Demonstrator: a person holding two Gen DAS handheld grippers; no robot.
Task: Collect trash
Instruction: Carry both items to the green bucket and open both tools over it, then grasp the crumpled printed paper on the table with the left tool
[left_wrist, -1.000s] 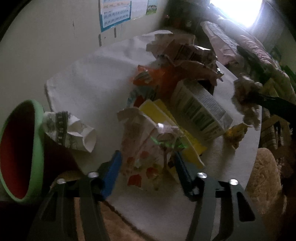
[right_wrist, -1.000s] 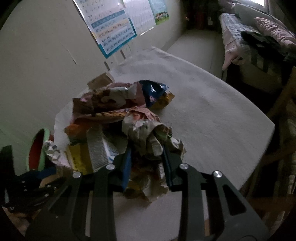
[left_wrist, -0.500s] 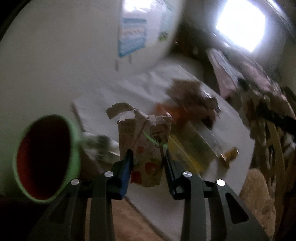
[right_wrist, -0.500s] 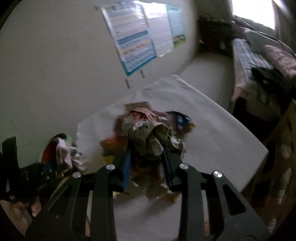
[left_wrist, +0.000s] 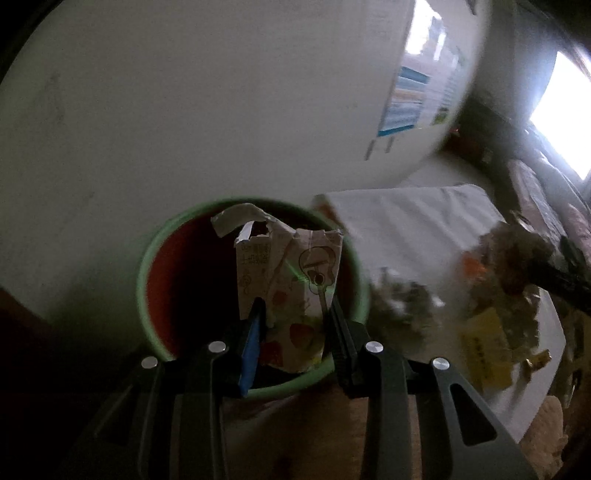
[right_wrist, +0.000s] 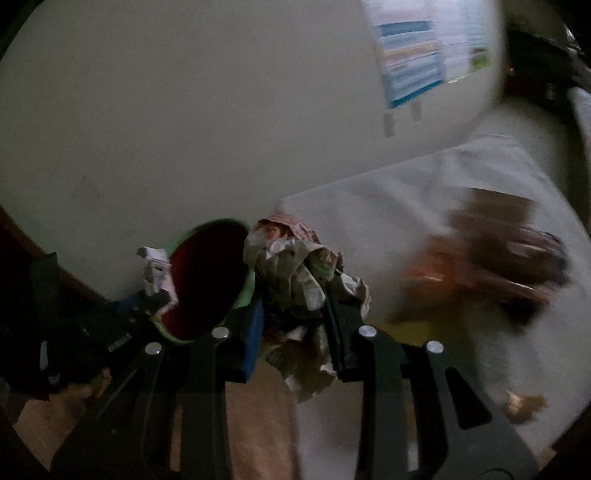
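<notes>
Carton (left_wrist: 291, 291) moved over bin (left_wrist: 155, 254) | left jaws grip carton | right jaws grip wrapper (right_wrist: 299, 280)

Green-rimmed bin (left_wrist: 255, 291), red inside; at its twelve o'clock a plain off-white wall (left_wrist: 184, 110); pale carton (left_wrist: 295, 291) with guitar drawing, red and yellow fruit; blue-banded poster (right_wrist: 410, 70) at one o'clock

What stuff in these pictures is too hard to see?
- Inside of the green bin, left wrist view: its bottom is dark, and the carton held in the left gripper covers part of it.
- Trash pile on the table, right wrist view: smeared by blur, so single pieces cannot be told apart.
- Poster writing: too blurred to read.
- Crumpled paper in the right gripper: its print is unreadable.
</notes>
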